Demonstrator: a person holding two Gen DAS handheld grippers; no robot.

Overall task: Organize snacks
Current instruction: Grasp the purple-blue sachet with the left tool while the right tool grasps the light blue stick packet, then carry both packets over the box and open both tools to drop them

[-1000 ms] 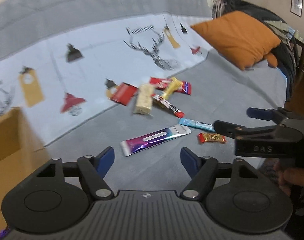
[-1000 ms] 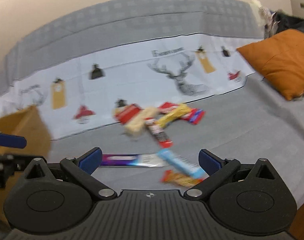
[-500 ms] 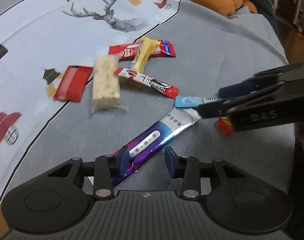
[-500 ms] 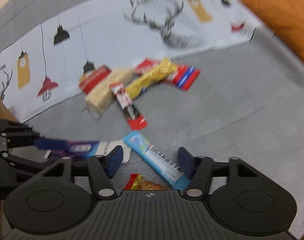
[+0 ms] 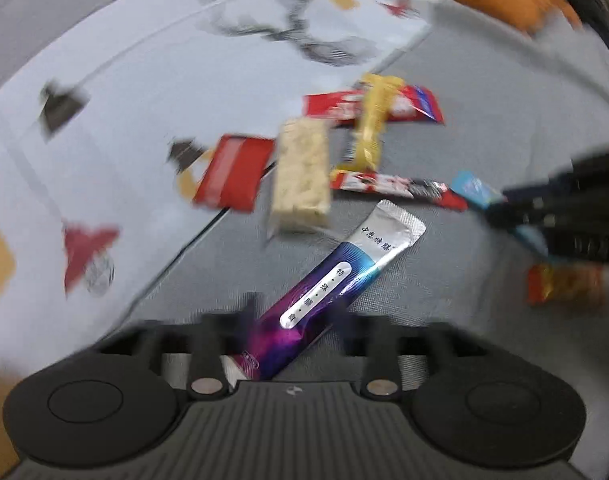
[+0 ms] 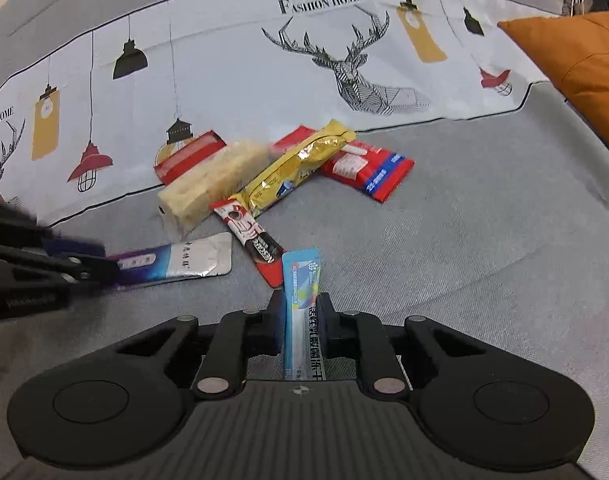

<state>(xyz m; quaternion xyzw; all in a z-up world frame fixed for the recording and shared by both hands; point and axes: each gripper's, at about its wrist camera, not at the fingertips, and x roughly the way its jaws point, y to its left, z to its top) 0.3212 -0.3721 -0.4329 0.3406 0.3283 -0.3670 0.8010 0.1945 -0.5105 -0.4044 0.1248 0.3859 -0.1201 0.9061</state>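
Both jaws are pinching: your right gripper (image 6: 300,312) is clamping the light-blue sachet (image 6: 302,280) edge-on, your left gripper (image 5: 292,328) is closing on the purple stick pack's (image 5: 328,280) near end, probably for carrying both off. Remaining snacks (image 6: 264,176) are sitting piled on the grey cover (image 6: 464,240).

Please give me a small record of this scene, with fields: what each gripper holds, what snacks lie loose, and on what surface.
left gripper: shut on purple sachet
right gripper: shut on blue sachet
loose snacks: yellow bar, pale bar, red stick, red packs, small orange pack
surface: grey sofa
beside: orange cushion
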